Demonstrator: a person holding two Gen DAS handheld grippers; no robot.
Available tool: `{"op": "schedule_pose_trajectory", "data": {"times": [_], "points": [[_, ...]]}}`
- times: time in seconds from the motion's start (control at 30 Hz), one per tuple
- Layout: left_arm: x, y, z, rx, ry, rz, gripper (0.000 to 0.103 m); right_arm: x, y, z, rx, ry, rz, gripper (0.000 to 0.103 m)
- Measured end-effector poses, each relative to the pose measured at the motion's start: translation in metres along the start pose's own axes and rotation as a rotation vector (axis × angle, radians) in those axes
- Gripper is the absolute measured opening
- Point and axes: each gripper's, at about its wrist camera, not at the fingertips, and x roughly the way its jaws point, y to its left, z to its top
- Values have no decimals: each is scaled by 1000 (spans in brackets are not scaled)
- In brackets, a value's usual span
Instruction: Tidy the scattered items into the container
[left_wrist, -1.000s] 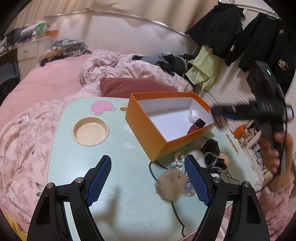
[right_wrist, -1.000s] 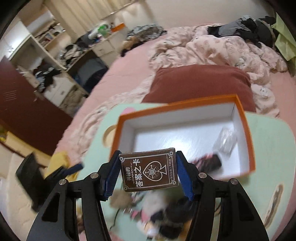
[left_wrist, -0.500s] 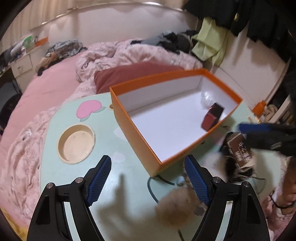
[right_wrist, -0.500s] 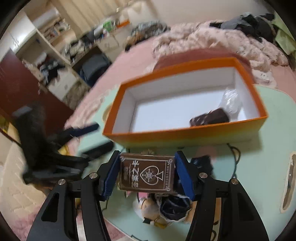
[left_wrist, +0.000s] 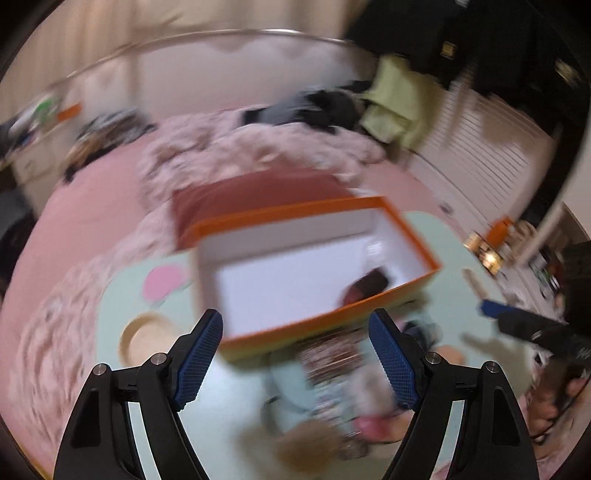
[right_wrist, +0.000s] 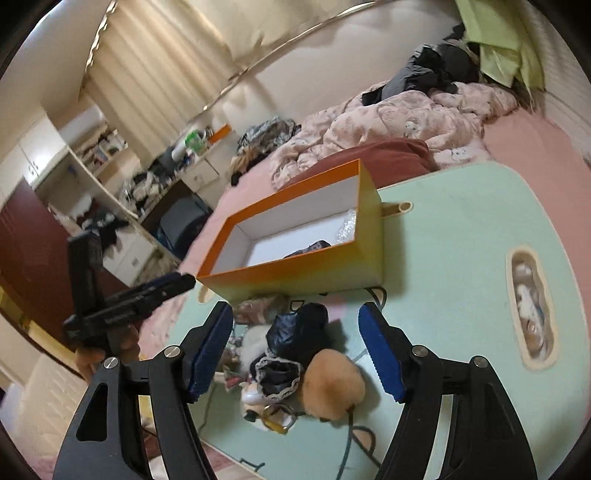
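Note:
An orange box (right_wrist: 295, 273) with a white inside stands on the mint-green table (right_wrist: 461, 266); it also shows in the blurred left wrist view (left_wrist: 317, 325). A dark item (right_wrist: 308, 248) and a clear wrapper (right_wrist: 347, 225) lie inside it. A pile of small items lies in front of the box: a black pouch (right_wrist: 295, 332), a tan fluffy ball (right_wrist: 332, 384), a ring (right_wrist: 275, 421), a cable (right_wrist: 351, 439). My right gripper (right_wrist: 295, 350) is open and empty over the pile. My left gripper (left_wrist: 295, 354) is open and empty near the box's front wall, above a blurred card box (left_wrist: 328, 358).
A pink bed with a rumpled duvet (right_wrist: 406, 122) and a dark red pillow (right_wrist: 388, 155) lies behind the table. The table has a round cup recess (left_wrist: 144, 339) and an oval slot (right_wrist: 530, 302). Shelves and drawers (right_wrist: 122, 206) stand at the left.
My right gripper has let go of the brown card box and opened; it now hovers over the pile. My left gripper has moved fast toward the box, so its view is blurred.

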Motion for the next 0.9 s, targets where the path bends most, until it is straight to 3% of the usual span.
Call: {"op": "schedule_pose_trajectory", "data": {"times": [0.1,0.17,0.23,0.43,0.57,0.7,0.77,0.83,0.87,0.9], "points": [[28,-30,30,28,111,-87,80,-5,-4,0,32,-27,25,71],[58,-41,43,11,212,-104,67,-8,-5,1,38,-32,31,71],[92,-47,53,-29,318,-105,62,-10,-6,0,43,-36,37,71],[149,-47,55,-136,475,-103,43,-14,-16,-4,70,-41,48,71],[171,-46,49,-163,552,-117,43,-12,-22,-5,86,-37,51,71],[172,-50,50,-124,506,-64,39,-11,-25,-5,98,-33,50,71],[171,-51,50,-110,495,-60,22,-10,-26,-5,101,-31,50,71],[169,-50,50,-106,497,-59,18,-11,-27,-5,103,-33,49,71],[168,-49,50,-104,493,-65,3,-11,-27,-6,104,-34,49,71],[167,-48,52,-98,487,-67,0,-11,-28,-6,105,-34,48,71]]}}
